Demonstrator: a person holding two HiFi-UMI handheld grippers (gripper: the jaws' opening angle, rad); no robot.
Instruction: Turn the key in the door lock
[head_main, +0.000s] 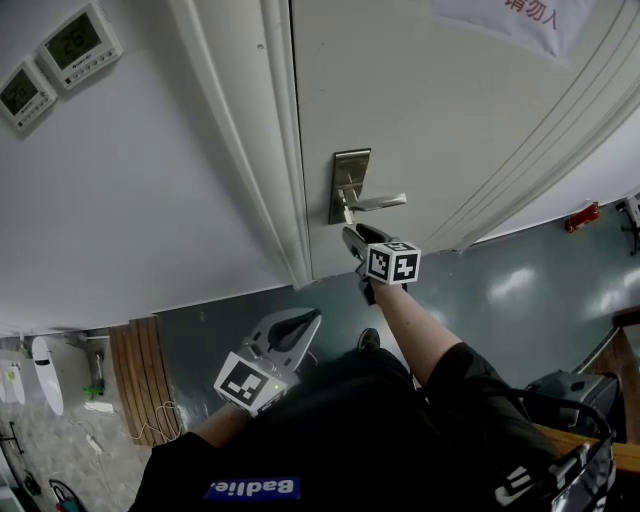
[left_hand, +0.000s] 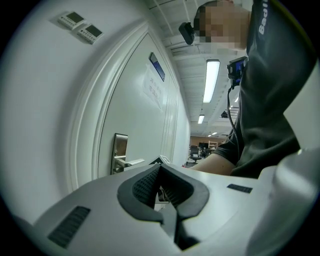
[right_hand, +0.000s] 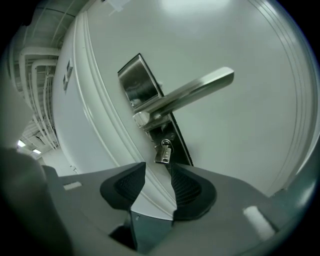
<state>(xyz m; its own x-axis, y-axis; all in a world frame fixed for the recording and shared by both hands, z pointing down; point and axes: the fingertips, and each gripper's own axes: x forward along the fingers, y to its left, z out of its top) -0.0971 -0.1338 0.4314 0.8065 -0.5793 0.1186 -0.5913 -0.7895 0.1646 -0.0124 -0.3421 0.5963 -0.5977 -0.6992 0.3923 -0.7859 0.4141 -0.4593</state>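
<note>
Two jaws on the right gripper (right_hand: 157, 170) stand apart and empty. The key (right_hand: 163, 152) sits in the lock under the lever handle (right_hand: 195, 90), dead ahead, just past the tips; left gripper (left_hand: 161, 170), jaws together, hangs well back

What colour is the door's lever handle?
Silver metal. The lever handle shows best in the right gripper view.

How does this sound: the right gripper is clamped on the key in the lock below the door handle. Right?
Not quite. The right gripper has its jaws apart, the key just ahead of their tips, untouched. It does sit in the lock below the door handle. The right gripper view shows this.
</note>
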